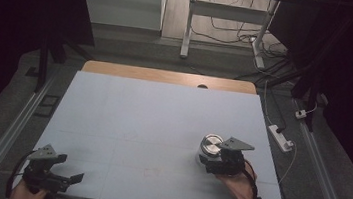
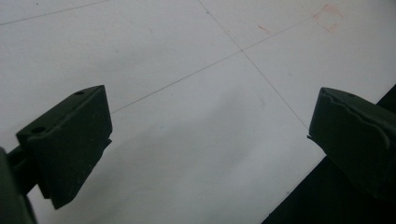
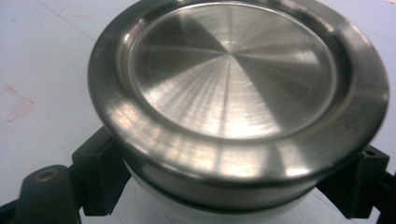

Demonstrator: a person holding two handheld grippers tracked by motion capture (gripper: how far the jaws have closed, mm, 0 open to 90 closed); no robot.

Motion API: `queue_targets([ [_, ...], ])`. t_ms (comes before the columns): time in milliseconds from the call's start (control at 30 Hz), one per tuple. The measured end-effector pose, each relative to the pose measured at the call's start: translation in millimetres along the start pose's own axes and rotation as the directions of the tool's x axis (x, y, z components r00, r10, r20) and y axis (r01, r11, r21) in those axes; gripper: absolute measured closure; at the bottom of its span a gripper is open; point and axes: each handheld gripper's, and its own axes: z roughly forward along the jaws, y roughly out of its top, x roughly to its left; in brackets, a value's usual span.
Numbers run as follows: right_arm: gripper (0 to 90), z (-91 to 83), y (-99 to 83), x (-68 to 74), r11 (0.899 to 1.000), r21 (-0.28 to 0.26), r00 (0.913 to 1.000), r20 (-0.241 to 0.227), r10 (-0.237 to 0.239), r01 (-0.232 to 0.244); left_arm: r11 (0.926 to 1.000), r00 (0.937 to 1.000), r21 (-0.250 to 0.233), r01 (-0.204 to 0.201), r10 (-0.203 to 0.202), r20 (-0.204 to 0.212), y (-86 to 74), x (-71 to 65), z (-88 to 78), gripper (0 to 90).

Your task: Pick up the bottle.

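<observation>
Jar [image 1: 210, 148] with a steel lid [image 3: 233, 70] stands at the right, near side of the desk [image 1: 152, 122], clamped below the lid by the right hand-held gripper [image 1: 206, 159], likely steadied for lifting or opening. The left hand-held gripper [image 1: 73, 178] is held wide and empty at the near left.

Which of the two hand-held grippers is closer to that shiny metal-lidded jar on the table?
The right. The right gripper is closed around the jar, its jaws on either side of the white body under the lid. The left gripper sits open at the table's near left corner, far from it.
</observation>
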Motion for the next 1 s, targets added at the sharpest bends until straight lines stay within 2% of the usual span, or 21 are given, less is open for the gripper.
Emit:
queue_targets([
  [133,15.0,-1.3,1.5,0.5,1.000,-0.012,1.0000,-0.005,0.007,-0.007,1.0000,1.0000,-0.001,0.002,-0.002,0.002,0.0,0.0,0.0,0.4],
  [367,15.1,-4.4,7.5,5.9,0.999,-0.038,1.0000,-0.003,-0.009,0.009,1.0000,1.0000,-0.003,0.004,-0.004,0.003,0.0,0.5,0.0,0.5],
  [700,15.1,-6.2,19.5,16.1,0.997,-0.073,0.9991,-0.034,-0.025,0.022,1.0000,1.0000,-0.005,0.008,-0.008,0.004,-0.2,1.1,-0.2,0.5],
  [933,15.0,-1.6,28.0,25.8,0.996,-0.082,0.9963,-0.079,-0.036,0.029,1.0000,1.0000,-0.004,0.006,-0.006,0.005,-0.2,0.9,-0.2,0.5],
  [1000,15.1,0.9,32.6,30.6,0.996,-0.081,0.9931,-0.107,-0.048,0.040,1.0000,1.0000,-0.004,0.004,-0.004,0.004,-0.2,0.8,-0.1,0.6],
])
